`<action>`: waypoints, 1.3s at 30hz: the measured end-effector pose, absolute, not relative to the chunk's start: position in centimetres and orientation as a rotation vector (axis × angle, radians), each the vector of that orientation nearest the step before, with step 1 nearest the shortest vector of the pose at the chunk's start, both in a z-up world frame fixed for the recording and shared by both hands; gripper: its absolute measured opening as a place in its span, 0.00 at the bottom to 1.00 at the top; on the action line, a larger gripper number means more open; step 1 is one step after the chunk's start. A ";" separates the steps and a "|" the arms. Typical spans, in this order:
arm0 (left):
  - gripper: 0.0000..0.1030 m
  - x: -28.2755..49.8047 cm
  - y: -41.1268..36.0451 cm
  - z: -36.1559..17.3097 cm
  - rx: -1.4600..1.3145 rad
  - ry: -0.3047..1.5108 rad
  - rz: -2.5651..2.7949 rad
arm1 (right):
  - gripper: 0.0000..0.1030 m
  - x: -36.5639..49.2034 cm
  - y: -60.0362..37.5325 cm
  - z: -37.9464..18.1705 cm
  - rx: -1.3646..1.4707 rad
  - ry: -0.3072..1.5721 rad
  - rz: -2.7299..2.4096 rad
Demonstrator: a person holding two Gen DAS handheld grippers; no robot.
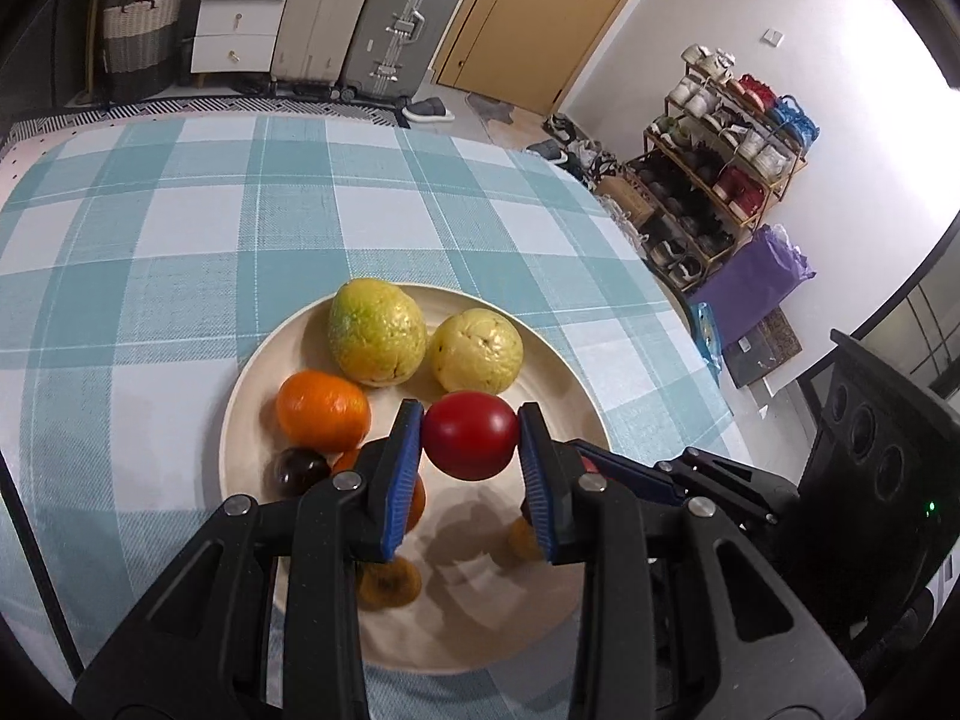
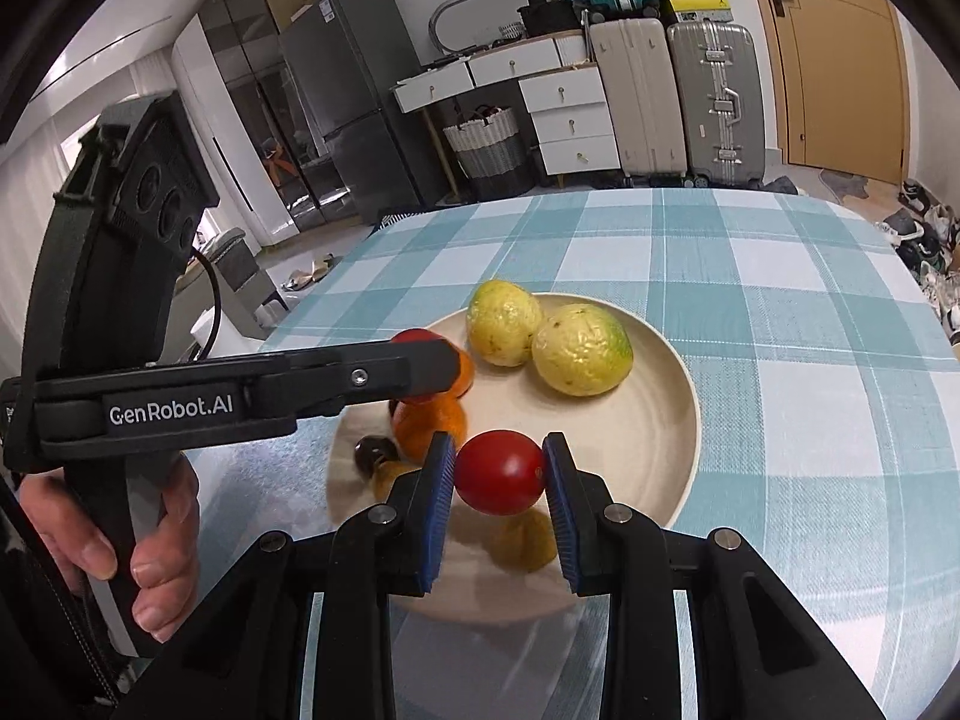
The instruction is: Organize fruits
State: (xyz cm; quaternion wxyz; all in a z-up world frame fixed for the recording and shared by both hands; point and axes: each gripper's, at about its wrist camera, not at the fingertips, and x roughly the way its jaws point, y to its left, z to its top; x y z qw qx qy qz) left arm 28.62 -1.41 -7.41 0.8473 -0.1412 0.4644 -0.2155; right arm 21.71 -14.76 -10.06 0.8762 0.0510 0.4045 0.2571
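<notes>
My left gripper (image 1: 469, 414) is shut on a small red tomato (image 1: 469, 443) and holds it above a cream plate (image 1: 558, 378). On the plate lie two yellow-green guavas (image 1: 377, 333) (image 1: 477, 350), an orange (image 1: 322, 411), a dark round fruit (image 1: 298, 471) and small yellow-brown fruits (image 1: 389, 582). My right gripper (image 2: 498, 445) is shut on a second red tomato (image 2: 500, 472) over the near side of the same plate (image 2: 660, 420). The left gripper (image 2: 432, 360) reaches in from the left in the right wrist view, its tomato (image 2: 414, 337) partly hidden behind a finger.
The plate stands on a table with a teal and white checked cloth (image 1: 180, 228). A person's hand (image 2: 150, 540) grips the left tool's handle. Suitcases (image 2: 714, 102), drawers and a shoe rack (image 1: 720, 180) stand beyond the table's edges.
</notes>
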 end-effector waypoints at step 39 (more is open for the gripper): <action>0.40 25.0 0.1 -3.1 -0.301 0.868 -0.394 | 0.76 19.7 -19.0 -7.5 0.182 0.692 0.444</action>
